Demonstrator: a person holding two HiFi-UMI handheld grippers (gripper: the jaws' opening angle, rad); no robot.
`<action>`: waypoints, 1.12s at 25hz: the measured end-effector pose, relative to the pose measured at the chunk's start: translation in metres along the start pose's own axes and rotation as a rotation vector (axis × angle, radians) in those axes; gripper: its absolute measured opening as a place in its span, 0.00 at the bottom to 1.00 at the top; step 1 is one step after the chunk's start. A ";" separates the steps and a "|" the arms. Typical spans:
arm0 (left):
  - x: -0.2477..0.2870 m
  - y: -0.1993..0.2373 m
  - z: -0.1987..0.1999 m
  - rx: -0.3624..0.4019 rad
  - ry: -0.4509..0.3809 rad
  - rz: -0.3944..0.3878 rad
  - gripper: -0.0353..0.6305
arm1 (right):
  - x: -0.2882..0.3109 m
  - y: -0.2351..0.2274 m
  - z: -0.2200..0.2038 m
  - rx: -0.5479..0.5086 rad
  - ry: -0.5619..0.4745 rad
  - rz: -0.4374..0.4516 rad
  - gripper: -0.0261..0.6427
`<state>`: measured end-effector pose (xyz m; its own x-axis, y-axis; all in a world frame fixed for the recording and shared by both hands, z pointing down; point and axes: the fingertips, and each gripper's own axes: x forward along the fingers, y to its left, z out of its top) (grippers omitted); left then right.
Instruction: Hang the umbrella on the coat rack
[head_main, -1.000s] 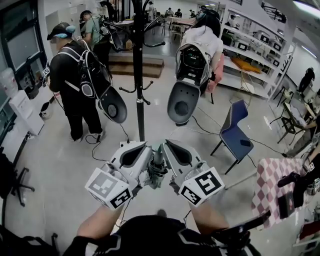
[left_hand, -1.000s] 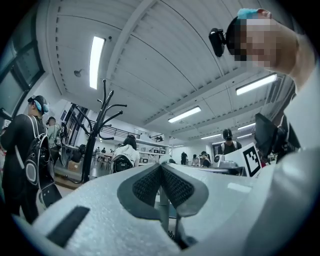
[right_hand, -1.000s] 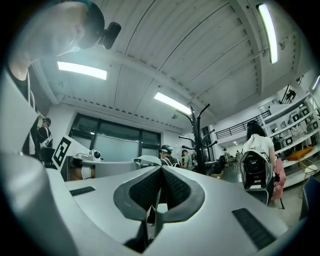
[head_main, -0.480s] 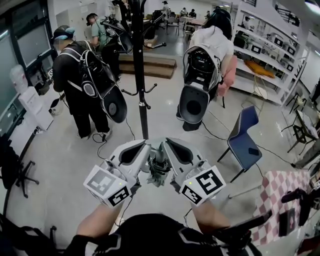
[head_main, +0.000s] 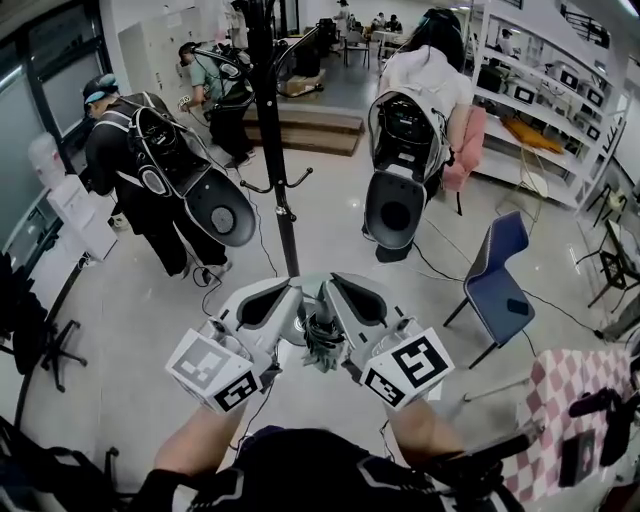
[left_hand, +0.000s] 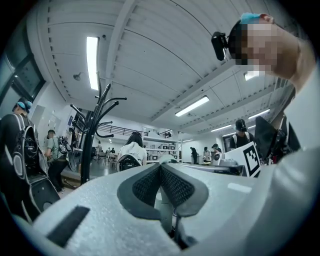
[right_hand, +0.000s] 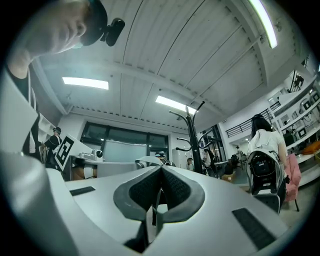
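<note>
A dark folded umbrella (head_main: 320, 340) hangs upright between my two grippers, close to my chest. My left gripper (head_main: 296, 290) and right gripper (head_main: 332, 282) sit side by side with tips pointing up and forward, both shut. A thin edge shows between the pads of each, in the left gripper view (left_hand: 161, 167) and the right gripper view (right_hand: 161, 170); it looks like the umbrella's strap. The black coat rack (head_main: 275, 180) stands straight ahead on the floor, and its curved hooks show in both gripper views (left_hand: 87, 150) (right_hand: 192, 140).
A person in black with a backpack rig (head_main: 140, 170) stands left of the rack. Another in white (head_main: 415, 110) stands right of it. A blue chair (head_main: 497, 280), a checked tablecloth (head_main: 560, 400) and shelves (head_main: 540, 120) lie to the right. Cables trail across the floor.
The rack's pole has drawn nearer and shifted slightly left in the head view. Both grippers stay shut together around the umbrella in the same pose.
</note>
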<state>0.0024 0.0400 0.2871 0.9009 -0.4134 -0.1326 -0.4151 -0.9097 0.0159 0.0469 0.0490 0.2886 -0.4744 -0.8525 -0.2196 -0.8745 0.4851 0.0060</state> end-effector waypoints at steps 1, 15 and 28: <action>0.002 0.000 0.001 -0.001 0.001 -0.002 0.07 | 0.000 -0.002 0.001 0.000 -0.001 -0.002 0.05; 0.029 0.041 0.002 -0.033 -0.027 -0.042 0.07 | 0.037 -0.029 -0.005 -0.020 0.033 -0.062 0.05; 0.061 0.098 0.009 -0.049 -0.055 -0.118 0.07 | 0.096 -0.061 -0.011 -0.050 0.044 -0.126 0.05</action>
<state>0.0157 -0.0738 0.2716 0.9342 -0.3017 -0.1907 -0.2986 -0.9533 0.0452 0.0537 -0.0646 0.2779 -0.3637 -0.9142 -0.1789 -0.9307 0.3645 0.0297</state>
